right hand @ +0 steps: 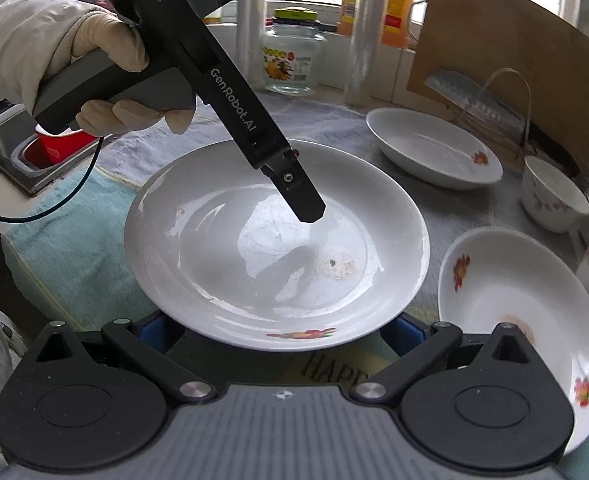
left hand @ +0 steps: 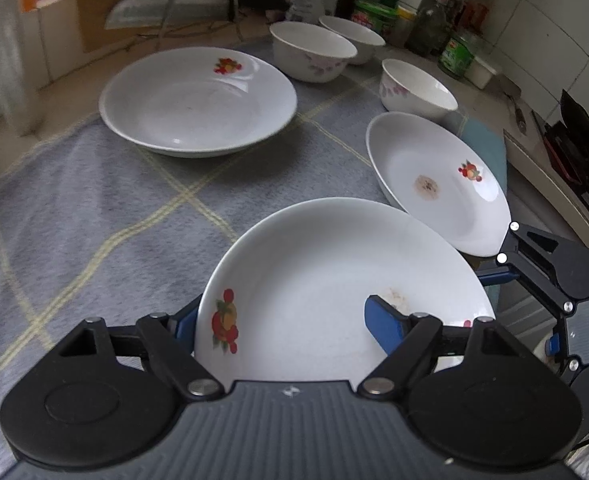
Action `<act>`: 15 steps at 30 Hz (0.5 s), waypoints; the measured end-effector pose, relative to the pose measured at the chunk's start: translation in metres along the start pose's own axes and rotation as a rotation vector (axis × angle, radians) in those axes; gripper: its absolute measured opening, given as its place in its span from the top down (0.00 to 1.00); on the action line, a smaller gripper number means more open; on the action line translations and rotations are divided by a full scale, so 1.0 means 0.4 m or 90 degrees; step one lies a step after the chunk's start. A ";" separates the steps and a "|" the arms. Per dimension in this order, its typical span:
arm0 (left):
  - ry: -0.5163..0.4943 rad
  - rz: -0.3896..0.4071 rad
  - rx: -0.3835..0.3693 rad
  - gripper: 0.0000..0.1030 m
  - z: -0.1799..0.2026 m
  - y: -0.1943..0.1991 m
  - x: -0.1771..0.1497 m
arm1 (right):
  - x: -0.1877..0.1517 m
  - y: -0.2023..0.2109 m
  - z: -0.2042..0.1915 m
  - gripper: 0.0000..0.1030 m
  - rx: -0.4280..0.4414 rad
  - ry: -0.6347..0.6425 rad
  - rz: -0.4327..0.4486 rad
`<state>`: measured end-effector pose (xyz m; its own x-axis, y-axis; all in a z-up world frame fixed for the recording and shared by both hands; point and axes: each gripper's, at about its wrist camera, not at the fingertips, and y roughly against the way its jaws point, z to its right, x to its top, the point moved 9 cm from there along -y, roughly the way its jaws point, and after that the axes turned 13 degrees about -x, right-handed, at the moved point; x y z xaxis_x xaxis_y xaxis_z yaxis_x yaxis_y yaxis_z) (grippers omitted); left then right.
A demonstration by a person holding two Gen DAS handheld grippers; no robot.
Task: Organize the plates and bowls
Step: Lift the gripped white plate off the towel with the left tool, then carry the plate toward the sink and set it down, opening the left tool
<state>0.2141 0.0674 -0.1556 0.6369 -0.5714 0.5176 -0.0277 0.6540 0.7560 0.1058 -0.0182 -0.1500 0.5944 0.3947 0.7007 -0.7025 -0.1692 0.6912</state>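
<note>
My left gripper has its jaws either side of the rim of a white plate with a fruit print, one blue finger inside the plate and one under it; the plate is tilted. In the right wrist view the same plate lies in front of my right gripper, whose blue fingers stand wide apart below its near rim, with the left gripper's body reaching over the plate. A second plate lies right, a third plate at the back left. Three floral bowls stand behind.
A grey checked cloth covers the counter. Jars and bottles line the back right wall, a stove is at far right. A cutting board and knife lean by the window, with a glass jar. A sink with a red cup is left.
</note>
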 end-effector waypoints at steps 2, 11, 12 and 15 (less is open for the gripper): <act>0.010 0.010 0.008 0.21 -0.010 0.023 -0.004 | 0.018 -0.005 -0.009 0.00 0.010 0.010 0.006; 0.059 0.053 0.063 0.21 -0.094 0.127 -0.040 | 0.103 -0.056 -0.072 0.00 0.065 0.060 0.032; 0.064 0.057 0.067 0.21 -0.104 0.134 -0.042 | 0.112 -0.065 -0.081 0.00 0.071 0.065 0.034; 0.083 0.068 0.081 0.21 -0.138 0.161 -0.059 | 0.138 -0.091 -0.104 0.00 0.084 0.082 0.038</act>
<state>0.2398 0.1502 -0.1411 0.7188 -0.4274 0.5483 -0.1929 0.6350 0.7480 0.1478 0.0473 -0.1437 0.4914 0.4917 0.7189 -0.6729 -0.3097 0.6718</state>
